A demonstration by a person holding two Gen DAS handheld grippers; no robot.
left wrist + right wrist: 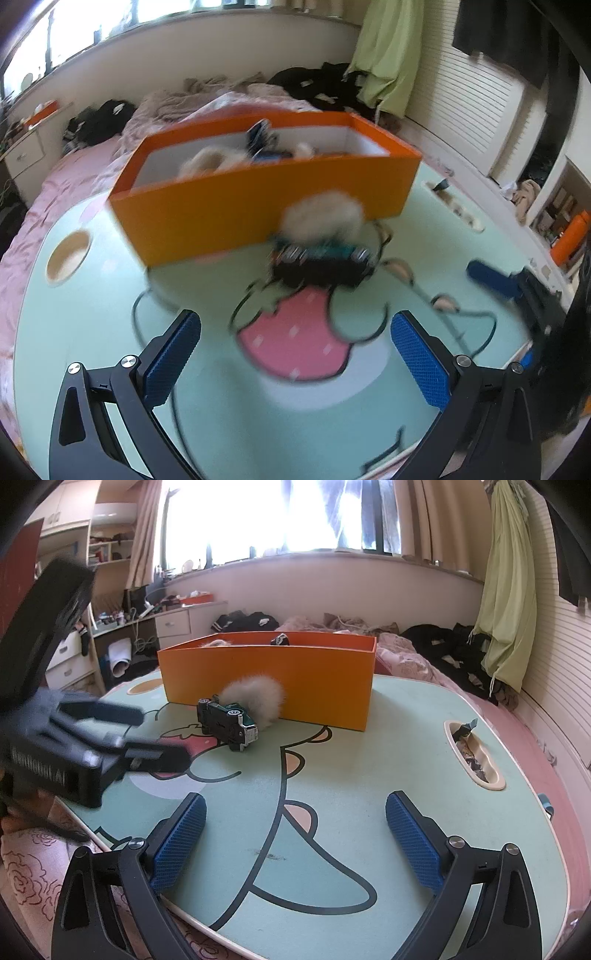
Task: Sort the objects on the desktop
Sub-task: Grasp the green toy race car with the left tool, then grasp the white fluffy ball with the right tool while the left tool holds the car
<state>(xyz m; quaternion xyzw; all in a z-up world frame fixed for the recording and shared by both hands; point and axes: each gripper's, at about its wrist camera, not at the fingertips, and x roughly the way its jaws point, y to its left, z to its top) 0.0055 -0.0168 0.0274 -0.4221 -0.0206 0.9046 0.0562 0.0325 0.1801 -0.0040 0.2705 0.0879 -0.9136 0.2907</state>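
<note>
Both tongs stand with their blue-padded fingers spread wide and nothing between them: the left gripper [295,354] hangs over the pink patch of the printed table [92,332], and the right gripper [294,840] sits low over the near edge of that same mint-green top [369,775]. In the right wrist view the left gripper [140,734] shows as a blurred black shape at the left, apart from the toys. Beyond the fingers a dark green toy car [227,723] lies tipped on its side on the table, its long axis running from far-left to near-right, chrome grille toward the right camera. Just behind it, touching, is a pale fluffy ball [258,698], which rests against the front wall of the orange box [314,672]. Fluffy and dark things sit inside the box, blurred. Past the table lie a pink bed [424,653] with dark clothes [454,646], a green curtain [509,590] and a bright window [277,513].
</note>
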